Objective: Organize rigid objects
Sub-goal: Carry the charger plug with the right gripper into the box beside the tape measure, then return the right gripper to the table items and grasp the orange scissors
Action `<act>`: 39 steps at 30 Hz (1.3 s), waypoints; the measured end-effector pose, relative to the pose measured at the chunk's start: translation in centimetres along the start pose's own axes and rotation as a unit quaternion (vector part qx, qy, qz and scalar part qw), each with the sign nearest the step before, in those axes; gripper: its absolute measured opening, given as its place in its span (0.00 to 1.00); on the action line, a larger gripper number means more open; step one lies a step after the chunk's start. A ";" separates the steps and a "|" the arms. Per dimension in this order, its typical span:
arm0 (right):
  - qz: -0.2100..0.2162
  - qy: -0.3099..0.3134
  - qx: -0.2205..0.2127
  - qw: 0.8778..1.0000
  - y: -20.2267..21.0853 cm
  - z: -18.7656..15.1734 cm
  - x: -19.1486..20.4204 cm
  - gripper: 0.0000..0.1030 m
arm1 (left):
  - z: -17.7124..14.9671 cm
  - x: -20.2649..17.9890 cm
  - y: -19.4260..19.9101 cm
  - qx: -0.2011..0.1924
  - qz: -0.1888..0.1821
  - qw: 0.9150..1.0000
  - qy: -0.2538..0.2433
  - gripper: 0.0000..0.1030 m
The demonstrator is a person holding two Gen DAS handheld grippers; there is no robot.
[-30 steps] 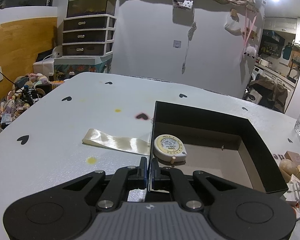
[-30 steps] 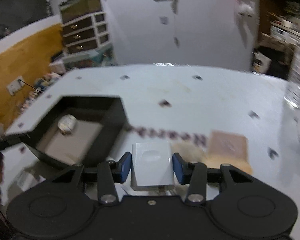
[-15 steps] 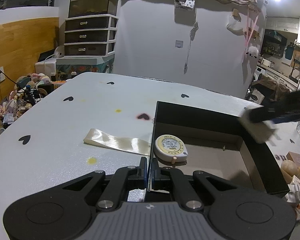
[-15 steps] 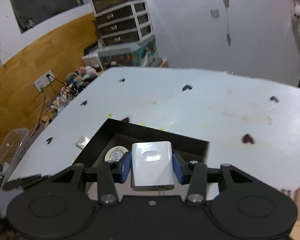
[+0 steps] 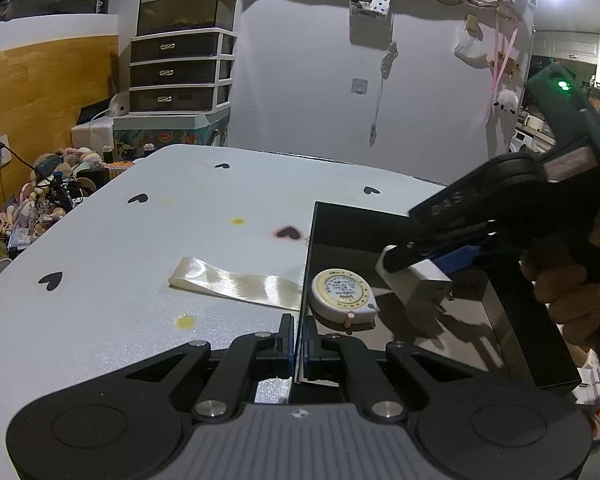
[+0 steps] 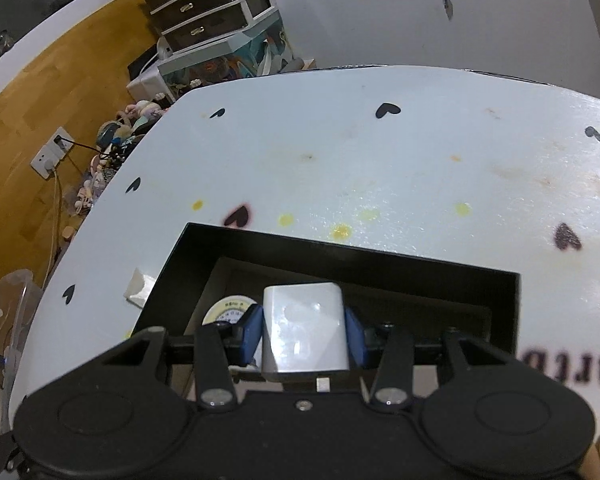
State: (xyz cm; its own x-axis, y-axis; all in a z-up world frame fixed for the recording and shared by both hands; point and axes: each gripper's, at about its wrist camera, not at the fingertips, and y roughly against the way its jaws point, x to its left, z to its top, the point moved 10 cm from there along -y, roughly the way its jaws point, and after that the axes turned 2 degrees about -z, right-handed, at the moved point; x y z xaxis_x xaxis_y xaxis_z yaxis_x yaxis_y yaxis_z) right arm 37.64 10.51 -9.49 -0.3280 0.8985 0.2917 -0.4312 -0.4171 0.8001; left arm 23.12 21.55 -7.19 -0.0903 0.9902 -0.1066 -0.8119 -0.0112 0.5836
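A black open box (image 5: 540, 360) lies on the white table, also in the right wrist view (image 6: 352, 256). My left gripper (image 5: 298, 344) is shut on the box's near-left wall. A round yellow-white tape measure (image 5: 342, 296) lies inside the box, partly seen in the right wrist view (image 6: 228, 308). My right gripper (image 6: 304, 336) is shut on a white charger block (image 6: 304, 332) and holds it down inside the box, just right of the tape measure; the block also shows in the left wrist view (image 5: 416, 284).
A cream ribbon strip (image 5: 236, 286) lies on the table left of the box, with its corner in the right wrist view (image 6: 138, 290). The table has heart marks and yellow spots. Drawers (image 5: 180, 68) and floor clutter (image 5: 48, 196) are beyond the left edge.
My right gripper has carried the white block from the right side over the box and down into it. The left gripper has kept its hold on the box wall.
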 end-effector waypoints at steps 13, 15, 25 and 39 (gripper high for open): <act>0.011 0.013 -0.024 1.000 1.6 0.6 0.2 0.55 | 0.0 -0.1 0.0 0.001 0.000 1.000 0.000 0.03; 0.014 0.016 -0.024 0.999 2.1 0.4 0.2 0.55 | 0.0 -0.1 0.0 0.001 0.000 1.000 0.000 0.03; 0.026 0.027 -0.040 0.998 5.3 -1.1 0.0 0.66 | -0.1 0.0 0.0 0.001 0.000 1.000 0.000 0.03; 0.041 0.053 -0.104 0.992 11.9 -4.1 -1.8 0.96 | -0.1 0.1 0.1 0.001 0.002 1.000 0.000 0.04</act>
State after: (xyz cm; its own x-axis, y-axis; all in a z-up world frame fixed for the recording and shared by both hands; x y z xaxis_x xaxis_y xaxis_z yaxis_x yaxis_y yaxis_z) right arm 29.70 3.40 -2.64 -0.4517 0.8452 0.2859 -0.5599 -0.5180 0.6467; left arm 23.01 21.60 -7.25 -0.0934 0.9901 -0.1050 -0.8107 -0.0144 0.5853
